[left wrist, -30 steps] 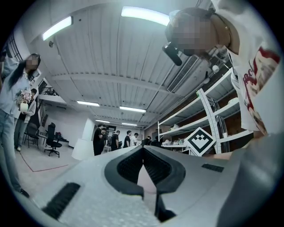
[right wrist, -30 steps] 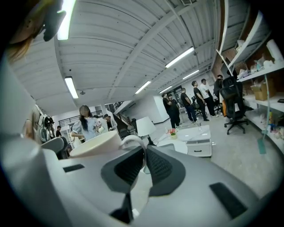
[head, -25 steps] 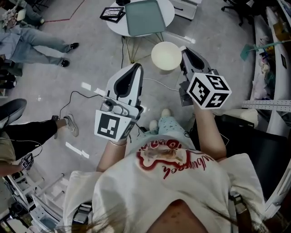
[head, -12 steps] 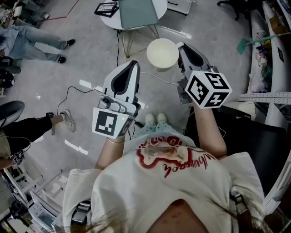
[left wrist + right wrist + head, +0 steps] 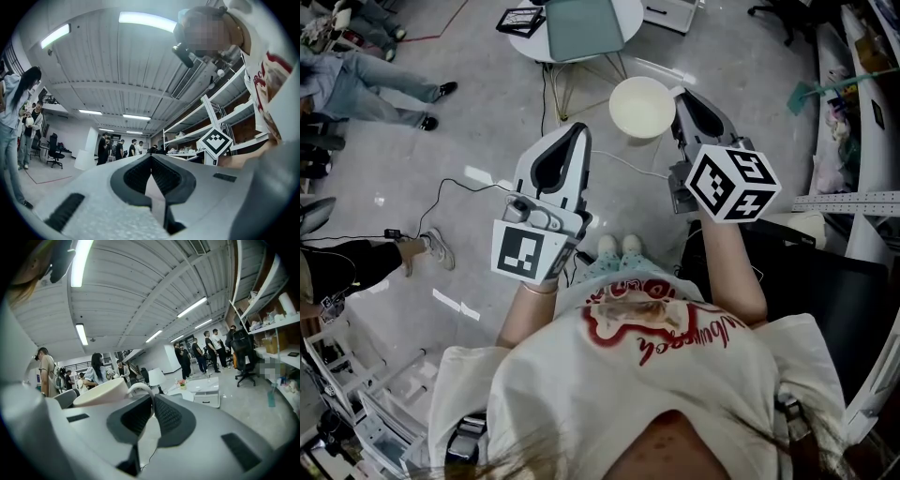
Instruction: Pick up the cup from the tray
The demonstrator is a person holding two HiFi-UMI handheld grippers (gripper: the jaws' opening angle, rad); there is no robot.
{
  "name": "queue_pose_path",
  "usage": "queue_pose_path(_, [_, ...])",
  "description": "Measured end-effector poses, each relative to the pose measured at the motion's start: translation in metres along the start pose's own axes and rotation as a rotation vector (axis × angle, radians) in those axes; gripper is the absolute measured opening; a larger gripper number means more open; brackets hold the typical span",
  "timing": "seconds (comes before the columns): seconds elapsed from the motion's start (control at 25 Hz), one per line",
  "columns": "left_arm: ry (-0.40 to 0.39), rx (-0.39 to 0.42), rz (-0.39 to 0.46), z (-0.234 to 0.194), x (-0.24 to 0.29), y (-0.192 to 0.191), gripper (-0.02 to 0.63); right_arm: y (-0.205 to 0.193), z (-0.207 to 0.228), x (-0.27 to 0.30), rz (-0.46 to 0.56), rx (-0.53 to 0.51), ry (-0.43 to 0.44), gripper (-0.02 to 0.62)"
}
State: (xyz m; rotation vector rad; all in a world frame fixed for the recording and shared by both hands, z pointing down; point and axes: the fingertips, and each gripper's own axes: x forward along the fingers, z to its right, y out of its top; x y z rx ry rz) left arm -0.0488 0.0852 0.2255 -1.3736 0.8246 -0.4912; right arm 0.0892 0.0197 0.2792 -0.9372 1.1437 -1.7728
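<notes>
Your right gripper (image 5: 682, 101) still holds the cup (image 5: 642, 108) up high. In the last second, the little table (image 5: 630, 14) with the tray (image 5: 586, 26) slid farther off toward the top of the head view. So the cup is off the tray now, in the air over the floor (image 5: 487, 103), and I think the pick-up is done. The right jaws pinch the cup's thin handle (image 5: 136, 389). Your left gripper (image 5: 577, 133) is squeezed closed with nothing in it. The cup is round and creamy white, open side up, and looks empty.
</notes>
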Motion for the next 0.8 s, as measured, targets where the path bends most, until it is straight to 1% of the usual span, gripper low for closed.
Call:
queue_pose_path(0.2, [0.004, -0.006, -0.018, 0.003, -0.005, -0.004, 0.012, -0.004, -0.002, -0.001, -0.010, 0.001, 0.003, 0.040])
queue_pose_path(0.56, [0.003, -0.001, 0.002, 0.008, -0.009, 0.002, 0.012, -0.008, -0.006, -0.007, -0.012, 0.008, 0.014, 0.040])
queue_pose_path(0.8, [0.007, -0.007, -0.017, 0.015, -0.018, -0.001, 0.012, -0.013, -0.009, -0.014, -0.017, 0.009, 0.013, 0.040])
